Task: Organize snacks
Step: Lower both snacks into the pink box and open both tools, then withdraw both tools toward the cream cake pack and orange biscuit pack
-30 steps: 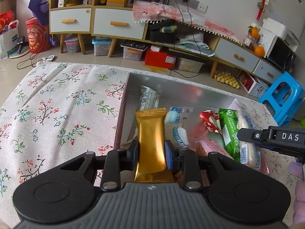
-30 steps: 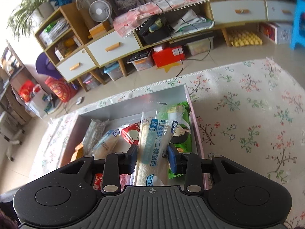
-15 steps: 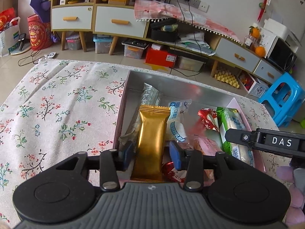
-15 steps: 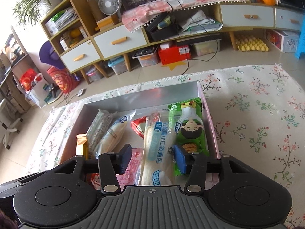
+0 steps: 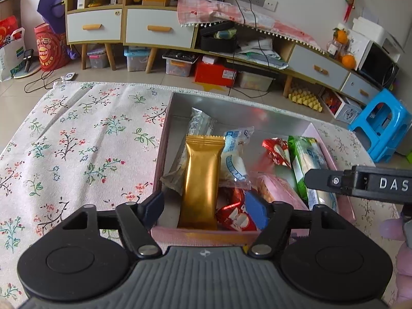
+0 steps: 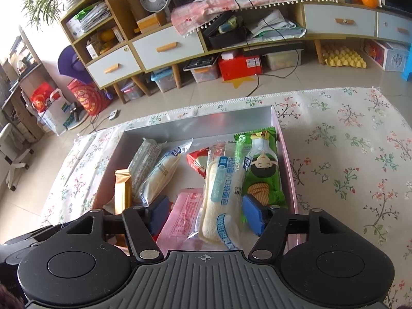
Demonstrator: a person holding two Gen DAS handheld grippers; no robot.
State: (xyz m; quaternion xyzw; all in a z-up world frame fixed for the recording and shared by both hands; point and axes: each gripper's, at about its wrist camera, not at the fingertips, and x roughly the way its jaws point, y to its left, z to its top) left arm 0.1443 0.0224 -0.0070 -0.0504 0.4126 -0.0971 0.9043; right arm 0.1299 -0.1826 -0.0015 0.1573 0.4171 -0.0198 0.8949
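Observation:
A pink box with a silver inside (image 5: 231, 108) (image 6: 195, 126) holds several snack packs. A gold bar (image 5: 202, 180) (image 6: 122, 193) lies at its left side. A white bread pack (image 6: 222, 193) and a green pack (image 6: 262, 170) lie at its right side. My left gripper (image 5: 207, 209) is open above the near end of the gold bar, clear of it. My right gripper (image 6: 206, 215) is open over the near end of the bread pack, not gripping it. The right gripper also shows in the left wrist view (image 5: 360, 182).
The box sits on a floral cloth (image 5: 77, 141) (image 6: 347, 154). A red pack (image 5: 276, 150) and a pink pack (image 6: 184, 219) lie in the box. Cabinets (image 5: 154, 28), storage bins and a blue stool (image 5: 381, 126) stand beyond the cloth.
Both grippers opened wide. The left let go of the gold bar and the right let go of the bread pack; both packs now lie in the box. Both grippers drew back slightly.

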